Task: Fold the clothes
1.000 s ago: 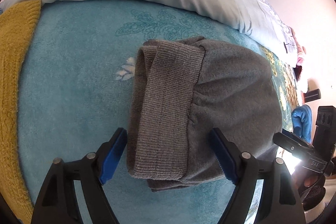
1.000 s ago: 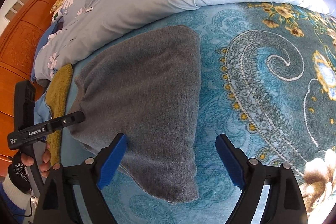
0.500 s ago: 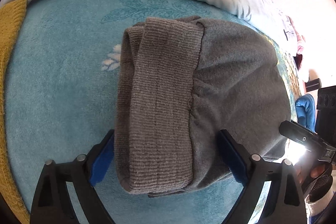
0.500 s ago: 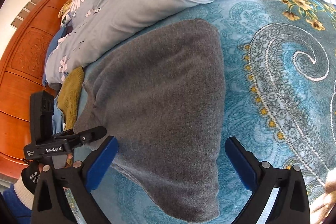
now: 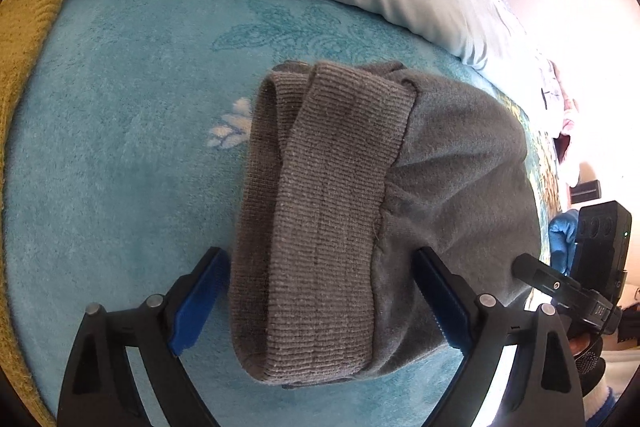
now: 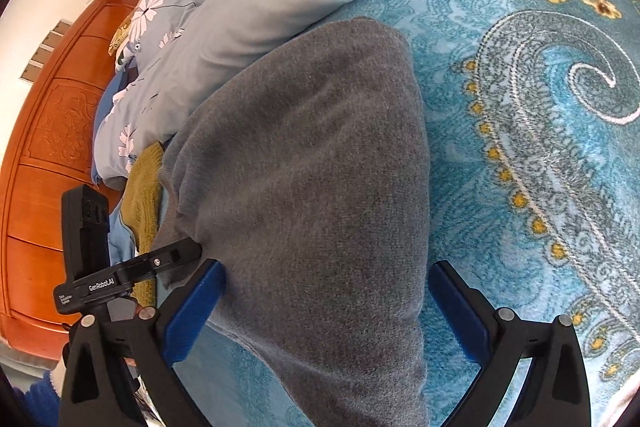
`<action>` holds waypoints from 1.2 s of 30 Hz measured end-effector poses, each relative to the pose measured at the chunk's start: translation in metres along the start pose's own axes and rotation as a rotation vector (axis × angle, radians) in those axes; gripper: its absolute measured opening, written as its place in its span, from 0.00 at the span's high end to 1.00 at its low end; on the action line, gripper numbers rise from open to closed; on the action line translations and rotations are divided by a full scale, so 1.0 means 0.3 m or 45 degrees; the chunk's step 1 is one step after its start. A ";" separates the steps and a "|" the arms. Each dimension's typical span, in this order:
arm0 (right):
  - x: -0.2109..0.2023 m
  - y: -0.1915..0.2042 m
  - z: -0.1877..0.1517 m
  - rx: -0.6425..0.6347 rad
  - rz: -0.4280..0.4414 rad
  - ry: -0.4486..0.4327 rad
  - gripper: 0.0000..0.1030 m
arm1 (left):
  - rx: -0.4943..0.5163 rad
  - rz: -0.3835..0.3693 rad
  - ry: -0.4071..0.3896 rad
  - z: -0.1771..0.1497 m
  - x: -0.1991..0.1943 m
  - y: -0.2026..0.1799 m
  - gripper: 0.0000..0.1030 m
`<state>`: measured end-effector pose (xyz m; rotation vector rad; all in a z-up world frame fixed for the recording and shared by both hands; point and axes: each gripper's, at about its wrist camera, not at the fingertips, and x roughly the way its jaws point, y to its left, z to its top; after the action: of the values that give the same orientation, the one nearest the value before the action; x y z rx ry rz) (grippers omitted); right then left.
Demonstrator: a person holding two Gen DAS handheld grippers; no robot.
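Fingers of the left gripper (image 5: 316, 311) stand spread wide astride the ribbed waistband (image 5: 320, 227) of the grey folded garment (image 6: 320, 187) on the bed's teal blanket (image 5: 120, 167); the right gripper (image 6: 324, 311) gapes likewise over its far end. Best to lower both level, pinching all layers together, wrists angled down over the garment

Folded grey garment (image 5: 384, 219) lying on the teal blanket.
It is sitting as a compact bundle, its ribbed hem band (image 5: 320, 227) facing up at one end, plain fleecy cloth (image 6: 320, 187) at the other.
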<state>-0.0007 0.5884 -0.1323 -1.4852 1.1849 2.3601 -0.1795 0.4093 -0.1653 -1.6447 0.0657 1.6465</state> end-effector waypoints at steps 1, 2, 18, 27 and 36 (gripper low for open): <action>0.000 -0.003 0.001 0.001 0.002 0.003 0.00 | -0.016 -0.016 -0.002 0.004 -0.001 0.006 0.09; 0.001 -0.005 0.002 0.004 0.005 0.005 0.00 | -0.025 -0.028 -0.002 0.009 0.000 0.010 0.09; 0.018 -0.013 0.023 0.065 0.101 0.025 0.01 | -0.025 -0.159 0.054 0.030 0.025 0.018 0.10; 0.011 -0.033 0.027 0.085 0.100 0.028 0.21 | -0.134 -0.224 0.015 0.059 0.000 0.045 0.19; -0.008 -0.072 0.026 0.136 0.085 0.038 0.44 | -0.133 -0.186 0.000 0.051 -0.020 0.055 0.38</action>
<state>0.0050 0.6092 -0.1406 -1.4736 1.3650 2.2839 -0.2022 0.4034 -0.1656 -1.6863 -0.1395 1.5616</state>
